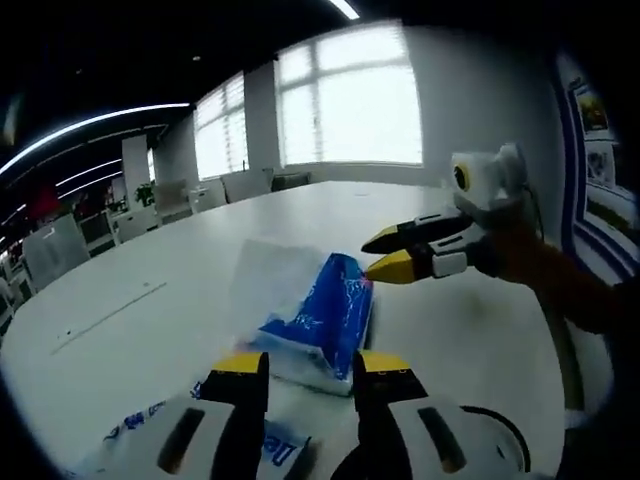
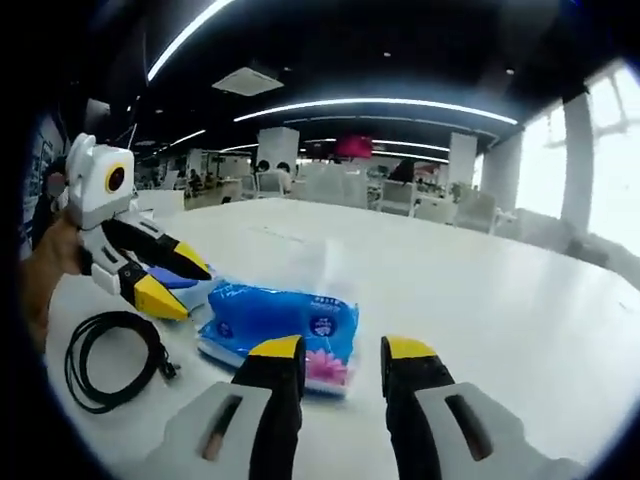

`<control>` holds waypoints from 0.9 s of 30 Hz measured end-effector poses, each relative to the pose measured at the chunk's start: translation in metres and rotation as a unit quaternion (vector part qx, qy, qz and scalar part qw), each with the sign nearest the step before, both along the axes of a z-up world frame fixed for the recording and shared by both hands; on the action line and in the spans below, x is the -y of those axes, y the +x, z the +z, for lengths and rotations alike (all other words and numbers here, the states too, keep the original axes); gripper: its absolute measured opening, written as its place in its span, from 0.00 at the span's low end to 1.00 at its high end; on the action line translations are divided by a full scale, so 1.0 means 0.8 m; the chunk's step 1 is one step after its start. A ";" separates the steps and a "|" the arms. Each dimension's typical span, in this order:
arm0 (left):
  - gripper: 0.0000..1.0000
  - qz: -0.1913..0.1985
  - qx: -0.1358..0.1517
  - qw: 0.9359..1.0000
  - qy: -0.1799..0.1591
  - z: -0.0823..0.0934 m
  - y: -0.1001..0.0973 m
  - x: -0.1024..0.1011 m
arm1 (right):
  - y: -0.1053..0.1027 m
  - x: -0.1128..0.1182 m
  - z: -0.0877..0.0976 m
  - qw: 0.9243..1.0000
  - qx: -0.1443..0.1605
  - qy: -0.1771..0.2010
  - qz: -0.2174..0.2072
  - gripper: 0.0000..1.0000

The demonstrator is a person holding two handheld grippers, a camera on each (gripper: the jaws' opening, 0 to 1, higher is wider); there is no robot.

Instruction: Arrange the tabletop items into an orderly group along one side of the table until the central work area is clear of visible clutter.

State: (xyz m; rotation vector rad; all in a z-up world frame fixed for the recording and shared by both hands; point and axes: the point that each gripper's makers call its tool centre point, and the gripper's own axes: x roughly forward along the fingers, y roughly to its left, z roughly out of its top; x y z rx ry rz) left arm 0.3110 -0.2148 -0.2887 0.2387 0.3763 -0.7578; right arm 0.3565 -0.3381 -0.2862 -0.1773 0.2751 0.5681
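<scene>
Two yellow-tipped black grippers are held low over a broad white table (image 2: 470, 290), one to each side of the same package. Nearest in the right gripper view, the right gripper (image 2: 342, 362) is seen with its jaws set moderately apart and nothing between them, the tips just short of a soft blue plastic tissue pack with a pink flower print (image 2: 280, 325), which lies flat on the table. To the left of that pack, a coiled black cable (image 2: 105, 358) is left lying close to the table edge, apparently already toward one side. Beyond the cable, the left gripper (image 2: 175, 280) is seen with its jaws parted and empty, pointed at the far end of the pack, with a second blue-and-white wrapped packet (image 2: 190, 288) lying just beneath its tips. In the left gripper view, the left gripper (image 1: 311, 368) is seen open over the blue tissue pack (image 1: 325, 315), a clear film flap being spread behind it, while the right gripper (image 1: 385, 252) is seen hovering past the pack's far end. The pack is judged to be approached from both ends so that it can be shifted sideways. The pack appears sealed; its contents are hidden by the wrapper. Farther off, the tabletop is bare up to bright windows (image 1: 350, 100).
</scene>
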 end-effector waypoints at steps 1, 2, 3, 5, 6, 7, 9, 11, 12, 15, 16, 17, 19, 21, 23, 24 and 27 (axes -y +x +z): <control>0.32 0.000 -0.002 1.000 0.001 -0.003 0.001 0.001 | 0.000 0.000 -0.002 1.000 -0.003 0.001 0.001 0.27; 0.32 0.001 -0.003 1.000 0.004 -0.005 0.001 0.001 | 0.001 0.000 -0.004 1.000 -0.007 0.003 0.002 0.27; 0.32 0.003 -0.005 1.000 0.005 -0.008 0.003 0.000 | 0.001 0.000 -0.006 1.000 -0.011 0.006 0.002 0.26; 0.32 0.005 -0.010 1.000 0.004 -0.011 0.005 0.000 | 0.000 -0.001 -0.010 1.000 -0.016 0.009 0.004 0.22; 0.31 0.004 -0.010 1.000 0.004 -0.011 0.004 0.000 | 0.000 -0.002 -0.011 1.000 -0.016 0.009 0.005 0.21; 0.30 0.004 -0.011 1.000 0.005 -0.013 0.004 0.001 | 0.000 -0.003 -0.012 1.000 -0.017 0.011 0.007 0.20; 0.24 0.004 -0.008 1.000 0.017 -0.016 0.011 -0.002 | -0.001 -0.005 -0.013 1.000 -0.019 0.013 0.013 0.19; 0.22 0.001 -0.011 1.000 0.010 -0.017 0.010 0.001 | -0.001 -0.005 -0.015 1.000 -0.017 0.007 0.015 0.19; 0.20 0.000 -0.011 1.000 0.010 -0.017 0.010 0.002 | -0.001 -0.004 -0.014 1.000 -0.016 0.006 0.014 0.17; 0.16 -0.003 -0.008 1.000 0.013 -0.017 0.011 0.005 | -0.002 -0.004 -0.014 1.000 -0.014 0.003 0.016 0.15; 0.14 -0.001 -0.010 1.000 0.011 -0.017 0.011 0.005 | -0.003 -0.004 -0.014 1.000 -0.014 0.005 0.016 0.15; 0.14 0.000 -0.010 1.000 0.010 -0.017 0.011 0.005 | -0.003 -0.004 -0.014 1.000 -0.013 0.006 0.016 0.12; 0.10 0.002 -0.007 1.000 0.021 -0.019 0.012 0.004 | -0.004 0.000 -0.013 1.000 -0.002 -0.005 0.011 0.04; 0.07 0.002 -0.006 1.000 0.019 -0.018 0.012 0.004 | -0.005 0.000 -0.013 1.000 -0.004 0.002 0.013 0.02; 0.05 0.000 -0.005 1.000 0.021 -0.018 0.012 0.004 | -0.006 0.001 -0.014 1.000 -0.004 0.005 0.013 0.01; 0.05 0.001 -0.004 1.000 0.022 -0.018 0.014 0.004 | -0.006 0.001 -0.014 1.000 -0.004 0.004 0.013 0.00; 0.03 -0.003 0.002 0.999 0.034 -0.018 0.019 0.001 | -0.005 0.002 -0.013 1.000 -0.003 0.005 0.013 0.00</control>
